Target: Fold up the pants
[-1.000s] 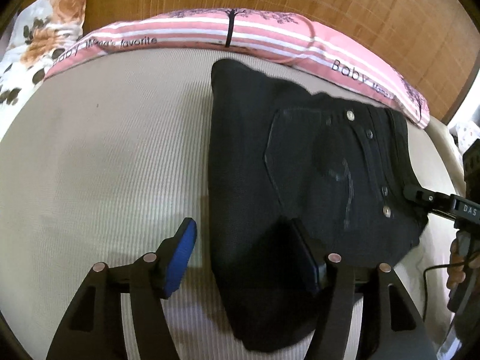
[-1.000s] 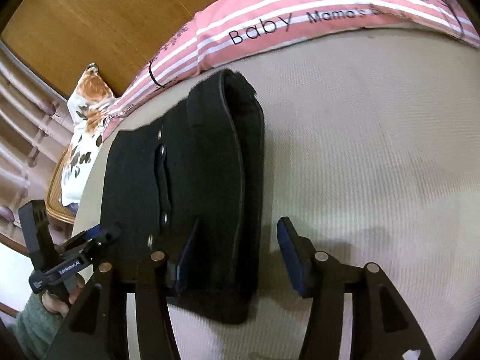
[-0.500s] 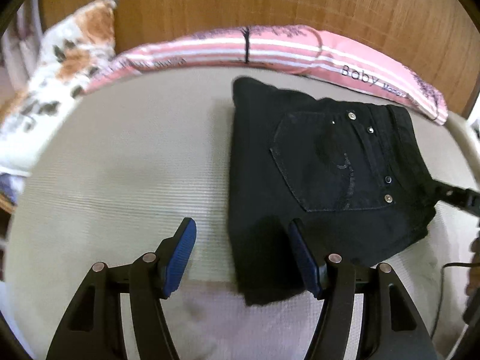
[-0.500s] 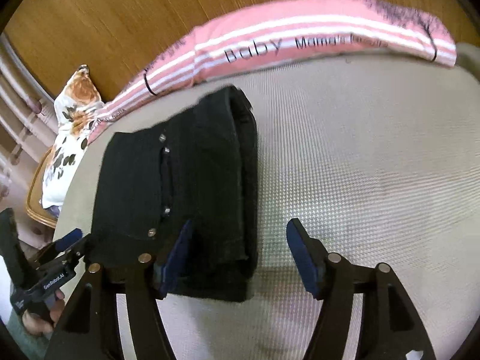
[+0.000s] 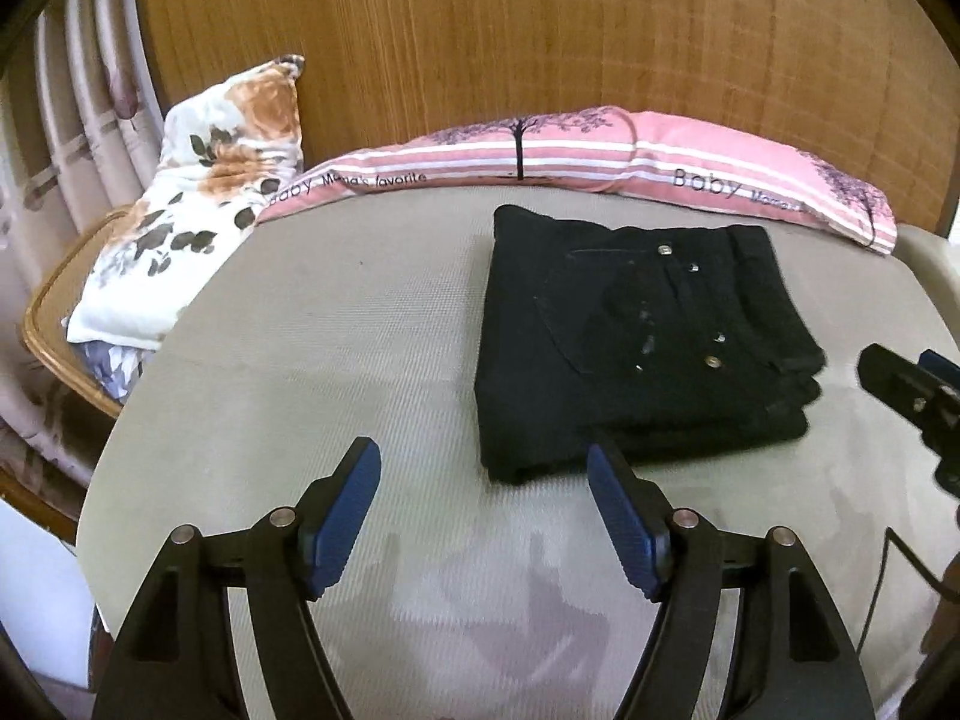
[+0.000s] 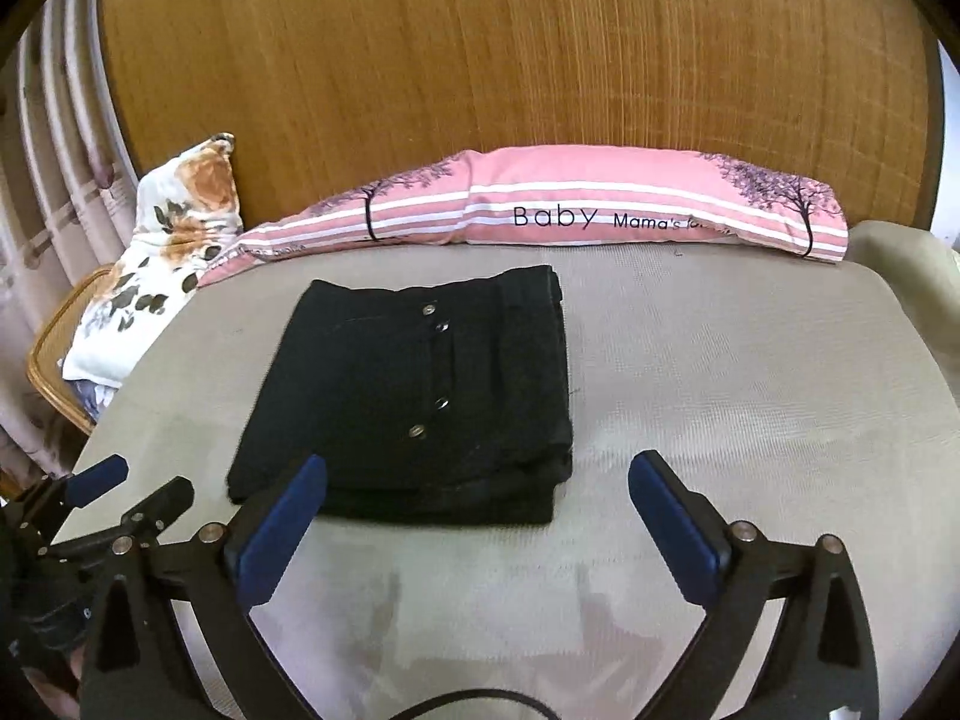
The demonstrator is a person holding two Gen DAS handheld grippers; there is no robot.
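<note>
The black pants lie folded into a compact stack on the beige bed, pocket and metal rivets facing up. In the right wrist view the same pants sit left of centre. My left gripper hovers above and in front of the stack's near left corner; its jaws are opening with nothing between them. My right gripper hangs in front of the stack's near right corner, jaws opening wide and empty. Each gripper shows at the edge of the other's view: the right gripper, the left gripper.
A pink striped bolster lies along the wooden headboard. A floral pillow rests at the bed's far left over a wicker chair. Curtains hang at the left. Bare bed stretches to the right of the pants.
Both grippers have let go of the pants and pulled back and up from them. The right jaws have spread much wider, the left a little. The folded stack stays put.
</note>
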